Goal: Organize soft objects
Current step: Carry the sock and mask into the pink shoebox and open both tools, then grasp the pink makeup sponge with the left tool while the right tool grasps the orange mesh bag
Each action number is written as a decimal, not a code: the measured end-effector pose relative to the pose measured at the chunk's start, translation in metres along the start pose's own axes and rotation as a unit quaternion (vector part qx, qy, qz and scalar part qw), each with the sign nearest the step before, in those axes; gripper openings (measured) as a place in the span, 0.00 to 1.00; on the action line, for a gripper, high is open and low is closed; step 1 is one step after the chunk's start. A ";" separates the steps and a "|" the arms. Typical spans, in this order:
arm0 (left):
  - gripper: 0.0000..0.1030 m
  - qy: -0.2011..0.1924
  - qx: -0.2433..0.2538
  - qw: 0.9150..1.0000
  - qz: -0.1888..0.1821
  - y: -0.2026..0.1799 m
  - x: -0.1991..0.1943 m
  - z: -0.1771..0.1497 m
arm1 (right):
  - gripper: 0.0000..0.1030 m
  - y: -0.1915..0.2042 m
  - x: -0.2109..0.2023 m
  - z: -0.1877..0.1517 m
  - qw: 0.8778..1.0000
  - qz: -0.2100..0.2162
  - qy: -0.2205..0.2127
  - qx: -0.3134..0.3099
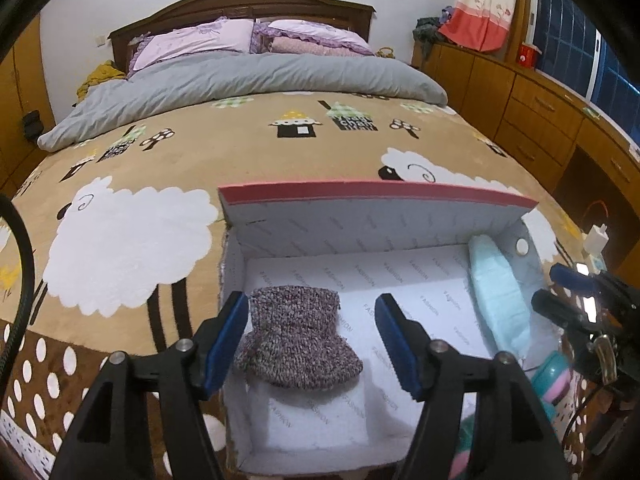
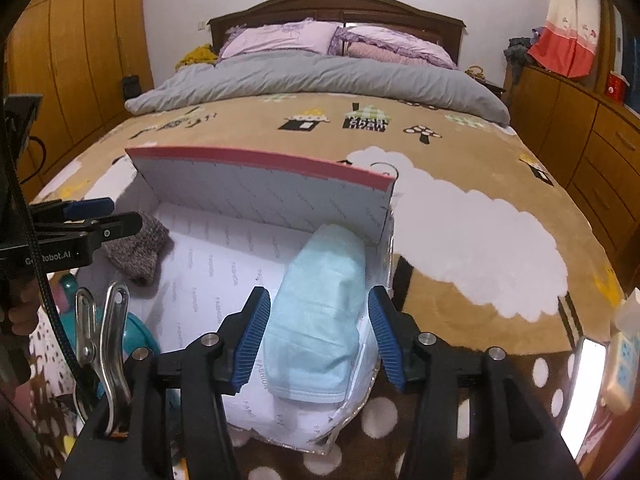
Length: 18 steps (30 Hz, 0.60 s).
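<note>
An open shoe box (image 1: 360,236) lined with white printed paper sits on the bed, its lid standing up at the far side. A knitted purple-grey sock (image 1: 298,340) lies inside at the near left. My left gripper (image 1: 312,304) is open around the sock, with its right pad well clear of it. A folded light blue cloth (image 2: 320,320) lies along the box's right wall (image 2: 386,236). My right gripper (image 2: 318,294) straddles the cloth, open, with a narrow gap at each pad. The sock (image 2: 138,252) and left gripper (image 2: 116,214) also show in the right wrist view.
The box rests on a tan sheep-print blanket (image 1: 132,248). A grey duvet (image 1: 248,76) and pillows lie farther up the bed. Wooden drawers (image 1: 532,108) line the right wall. A teal and pink object (image 1: 556,376) lies between the grippers, and a metal clip (image 2: 100,332) hangs there.
</note>
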State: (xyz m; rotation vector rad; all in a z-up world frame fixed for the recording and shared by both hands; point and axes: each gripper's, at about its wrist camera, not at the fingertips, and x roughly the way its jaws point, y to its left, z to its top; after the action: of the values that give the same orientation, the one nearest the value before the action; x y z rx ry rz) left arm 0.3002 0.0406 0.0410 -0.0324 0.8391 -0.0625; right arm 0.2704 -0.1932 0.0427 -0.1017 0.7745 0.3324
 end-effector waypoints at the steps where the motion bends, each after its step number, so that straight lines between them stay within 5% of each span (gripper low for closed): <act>1: 0.67 -0.001 -0.002 1.000 -0.002 0.001 -0.003 0.000 | 0.51 0.000 -0.003 0.000 1.000 0.000 -0.003 0.002; 18: 0.67 -0.014 0.004 1.000 -0.019 0.001 -0.065 -0.029 | 0.51 0.012 -0.057 -0.020 0.999 0.019 -0.039 0.018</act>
State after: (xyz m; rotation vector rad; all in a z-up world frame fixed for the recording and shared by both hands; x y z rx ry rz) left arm 0.2349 0.0456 0.0701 -0.0411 0.8099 -0.1008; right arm 0.2151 -0.2010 0.0691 -0.0393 0.7057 0.3563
